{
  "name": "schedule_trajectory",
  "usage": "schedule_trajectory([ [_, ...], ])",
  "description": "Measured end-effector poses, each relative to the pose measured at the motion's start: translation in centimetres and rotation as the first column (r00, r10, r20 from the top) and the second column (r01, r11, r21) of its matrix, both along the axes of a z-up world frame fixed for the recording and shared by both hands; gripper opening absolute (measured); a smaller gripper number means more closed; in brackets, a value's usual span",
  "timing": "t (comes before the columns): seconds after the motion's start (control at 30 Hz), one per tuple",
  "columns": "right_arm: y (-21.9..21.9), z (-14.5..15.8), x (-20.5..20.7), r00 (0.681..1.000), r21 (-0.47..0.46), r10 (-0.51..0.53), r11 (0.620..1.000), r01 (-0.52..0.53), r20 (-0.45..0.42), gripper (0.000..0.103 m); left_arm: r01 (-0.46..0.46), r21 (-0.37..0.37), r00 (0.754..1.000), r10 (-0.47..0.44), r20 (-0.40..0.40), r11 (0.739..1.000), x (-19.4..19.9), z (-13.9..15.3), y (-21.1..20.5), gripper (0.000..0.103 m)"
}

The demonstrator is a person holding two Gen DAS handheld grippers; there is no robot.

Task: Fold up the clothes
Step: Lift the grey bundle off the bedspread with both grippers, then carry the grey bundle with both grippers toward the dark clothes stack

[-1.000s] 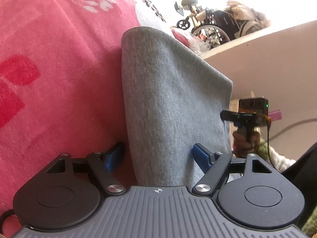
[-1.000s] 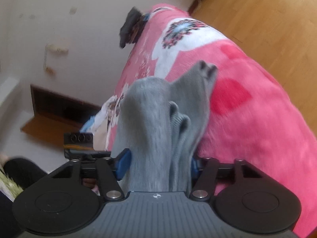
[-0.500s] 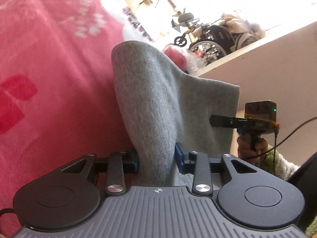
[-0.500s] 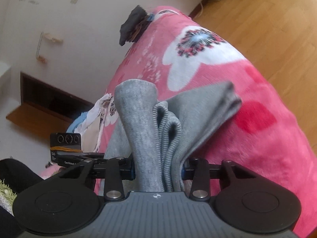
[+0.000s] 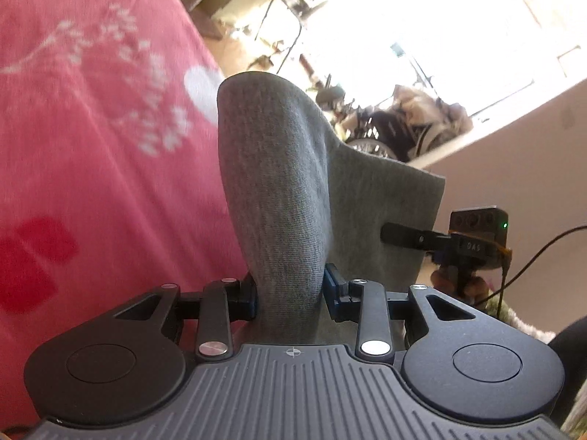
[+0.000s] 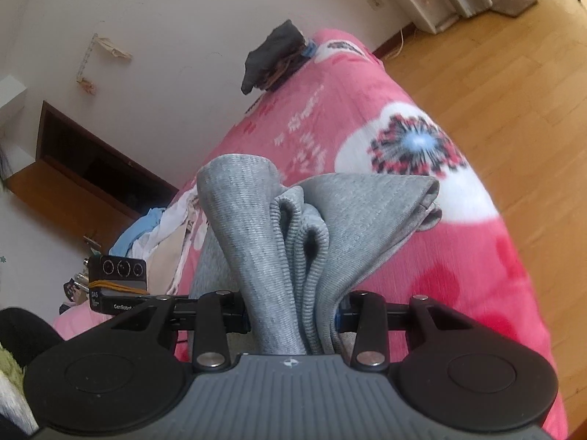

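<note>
A grey knit garment (image 5: 279, 190) is held up between both grippers above the pink flowered blanket (image 5: 91, 154). My left gripper (image 5: 290, 293) is shut on a bunched fold of the grey cloth, which stands up in front of the camera. My right gripper (image 6: 293, 311) is shut on the garment (image 6: 264, 227) at its ribbed hem, with folds fanning out toward the right. The right gripper (image 5: 469, 242) also shows in the left wrist view at the cloth's far edge. The left gripper's body (image 6: 117, 278) appears at the left of the right wrist view.
The pink blanket (image 6: 458, 256) covers the bed. A dark garment (image 6: 275, 55) lies at its far end, and a pile of pale clothes (image 6: 157, 231) lies at the left. Wooden floor (image 6: 495, 73) is to the right. A wheelchair (image 5: 400, 132) stands beyond the bed.
Both grippers went from open around the grey cloth to shut on it. The garment has been lifted off the blanket, and the views have tilted up toward the room.
</note>
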State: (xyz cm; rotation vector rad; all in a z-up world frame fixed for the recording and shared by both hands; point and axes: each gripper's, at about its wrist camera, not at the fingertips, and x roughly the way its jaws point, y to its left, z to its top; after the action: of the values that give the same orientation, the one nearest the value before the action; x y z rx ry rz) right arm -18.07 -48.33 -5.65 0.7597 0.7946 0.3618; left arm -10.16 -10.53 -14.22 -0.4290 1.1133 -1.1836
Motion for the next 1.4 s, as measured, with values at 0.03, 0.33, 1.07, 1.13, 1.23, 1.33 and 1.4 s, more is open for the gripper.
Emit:
schedule_trajectory([
  [0.03,0.0,0.3,0.5,1.0,-0.007,0.001,1.0,-0.001,0.005,0.041,-0.012,-0.013,1.0,0.012,0.004,1.0,0.2,0.1,0.0,0.032],
  [0.33,-0.2,3.8,4.4,0.998,-0.085,0.005,0.996,0.0,0.065,0.041,-0.103,-0.128,0.993,0.108,0.036,0.986,2.9,1.4,-2.3,0.032],
  [1.07,2.0,29.5,19.6,0.937,-0.092,-0.076,0.989,0.114,0.34,0.041,-0.116,-0.216,0.955,0.169,0.246,0.969,16.7,27.9,-2.3,0.032],
  [1.13,3.5,30.6,21.3,0.949,-0.088,-0.067,0.991,0.099,0.308,0.041,-0.138,-0.196,0.964,0.177,0.199,0.971,18.4,27.4,-1.2,0.032],
  [1.23,6.0,31.2,24.9,0.964,-0.08,-0.062,0.993,0.085,0.259,0.041,-0.136,-0.185,0.966,0.172,0.194,0.973,22.1,26.6,0.1,0.032],
  [1.33,8.3,30.8,29.1,0.972,-0.075,-0.084,0.992,0.103,0.219,0.041,-0.134,-0.178,0.97,0.165,0.179,0.975,26.5,26.1,1.3,0.032],
  [1.4,9.2,30.0,32.5,0.978,-0.059,-0.1,0.992,0.112,0.181,0.041,-0.151,-0.154,0.972,0.175,0.16,0.977,29.7,25.6,1.6,0.032],
])
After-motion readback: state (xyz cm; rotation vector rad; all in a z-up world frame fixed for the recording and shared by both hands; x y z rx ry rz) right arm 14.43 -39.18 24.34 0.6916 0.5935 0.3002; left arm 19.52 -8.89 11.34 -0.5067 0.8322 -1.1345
